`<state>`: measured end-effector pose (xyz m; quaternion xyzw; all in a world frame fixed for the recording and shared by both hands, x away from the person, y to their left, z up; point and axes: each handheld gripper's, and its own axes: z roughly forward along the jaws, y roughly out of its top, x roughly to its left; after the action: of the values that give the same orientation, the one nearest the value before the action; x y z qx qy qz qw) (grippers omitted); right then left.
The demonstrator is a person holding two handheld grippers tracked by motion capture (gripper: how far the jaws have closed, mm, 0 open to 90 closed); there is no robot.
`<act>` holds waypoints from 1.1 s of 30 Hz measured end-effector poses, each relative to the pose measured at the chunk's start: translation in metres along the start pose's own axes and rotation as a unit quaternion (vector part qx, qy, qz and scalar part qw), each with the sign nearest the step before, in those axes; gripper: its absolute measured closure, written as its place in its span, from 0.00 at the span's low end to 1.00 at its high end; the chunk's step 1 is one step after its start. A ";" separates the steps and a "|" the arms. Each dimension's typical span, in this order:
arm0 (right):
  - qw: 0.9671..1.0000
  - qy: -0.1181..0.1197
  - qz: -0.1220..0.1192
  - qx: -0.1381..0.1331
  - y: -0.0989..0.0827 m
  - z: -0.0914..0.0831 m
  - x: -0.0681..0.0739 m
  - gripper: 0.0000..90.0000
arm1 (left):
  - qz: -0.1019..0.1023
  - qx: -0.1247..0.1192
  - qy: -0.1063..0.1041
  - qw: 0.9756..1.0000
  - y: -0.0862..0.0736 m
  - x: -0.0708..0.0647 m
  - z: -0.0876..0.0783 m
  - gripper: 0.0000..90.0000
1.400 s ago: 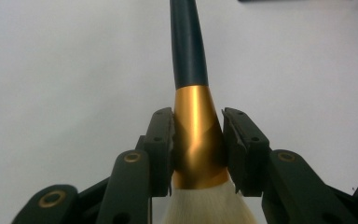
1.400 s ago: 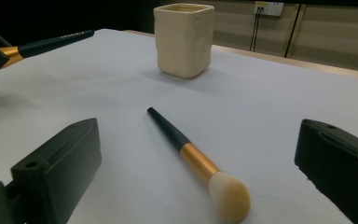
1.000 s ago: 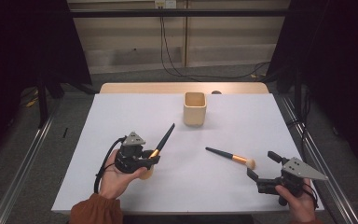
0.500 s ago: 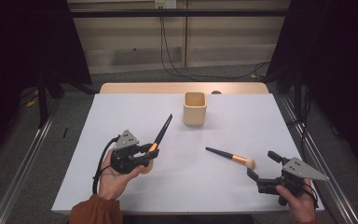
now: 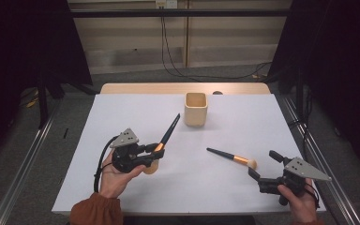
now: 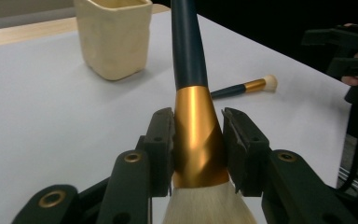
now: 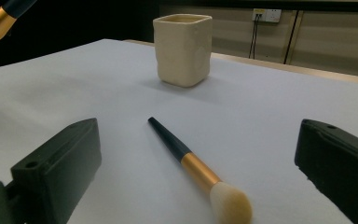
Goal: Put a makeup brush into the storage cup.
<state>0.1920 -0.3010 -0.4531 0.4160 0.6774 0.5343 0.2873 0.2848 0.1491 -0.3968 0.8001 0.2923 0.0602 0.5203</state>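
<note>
my left claw (image 6: 198, 140): clamped on big brush (image 6: 196, 116) ferrule, near cup (image 5: 196, 108)
brush: light, stiff handle, soft bristles
my right claw (image 5: 262, 169): wide, empty

1. In the left gripper view, the held brush (image 6: 197, 116) has its handle cut off by the top edge and its white bristles by the bottom edge.
2. The cup (image 6: 113, 35) loses its rim at the top.
3. In the right gripper view, the lying brush (image 7: 198, 171) has its bristle tip clipped by the bottom edge.
</note>
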 end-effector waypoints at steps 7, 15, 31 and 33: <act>1.000 0.018 0.015 -0.010 0.008 0.006 0.001 0.00 | 0.011 0.015 -0.036 0.999 0.010 -0.005 0.007 0.72; 0.999 0.049 0.005 -0.012 0.015 0.009 0.005 0.00 | 0.013 0.034 -0.066 0.997 0.016 -0.005 0.013 0.72; 0.994 0.105 -0.013 -0.007 0.030 0.028 0.015 0.00 | 0.043 0.085 -0.107 0.990 0.030 -0.017 0.026 0.72; 0.994 0.108 -0.015 -0.007 0.034 0.029 0.015 0.00 | 0.045 0.091 -0.112 0.989 0.032 -0.018 0.027 0.72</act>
<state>0.2180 -0.2711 -0.4277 0.3435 0.7067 0.5767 0.2233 0.2941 0.1089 -0.3777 0.8580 0.2007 -0.0331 0.4716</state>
